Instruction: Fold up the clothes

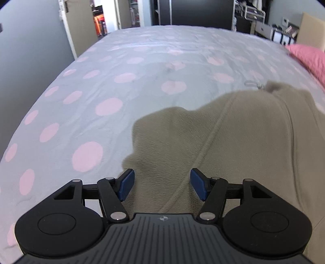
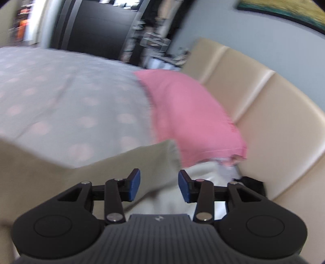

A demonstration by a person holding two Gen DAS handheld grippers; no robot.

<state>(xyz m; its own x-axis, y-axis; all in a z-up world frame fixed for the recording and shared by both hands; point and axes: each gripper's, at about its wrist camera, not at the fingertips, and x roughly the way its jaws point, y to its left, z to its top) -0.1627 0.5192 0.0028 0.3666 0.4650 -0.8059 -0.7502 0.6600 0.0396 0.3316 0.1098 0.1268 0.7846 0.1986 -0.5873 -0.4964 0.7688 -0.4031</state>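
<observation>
On the grey bedspread with pale pink dots (image 1: 113,81), an olive-beige fleece garment (image 1: 233,142) lies spread flat, filling the near right part of the bed, with a seam running diagonally across it and a small zip pull at its far end. It seems to be laid out this way so that its edges can be reached and turned over for folding.

Above the near left edge of that garment hangs the left gripper (image 1: 161,185), its jaws standing wide apart with nothing between the blue pads (image 1: 127,184); the fleece is below them, not pinched. I judge it is placed there ready to take hold of that edge.

At the garment's right side, the right gripper (image 2: 159,187) is also open, its jaws parted and empty, over the fleece's border and a strip of white cloth (image 2: 203,172) just beyond it. The right wrist view is blurred, so finer detail is uncertain.

Beyond the garment on the right lies a pink pillow (image 2: 189,113), against a cream padded headboard (image 2: 274,113).

No basket, box or other container for clothes shows near the garment; a clear case (image 1: 255,13) stands far off past the bed, its contents too small to tell.
</observation>
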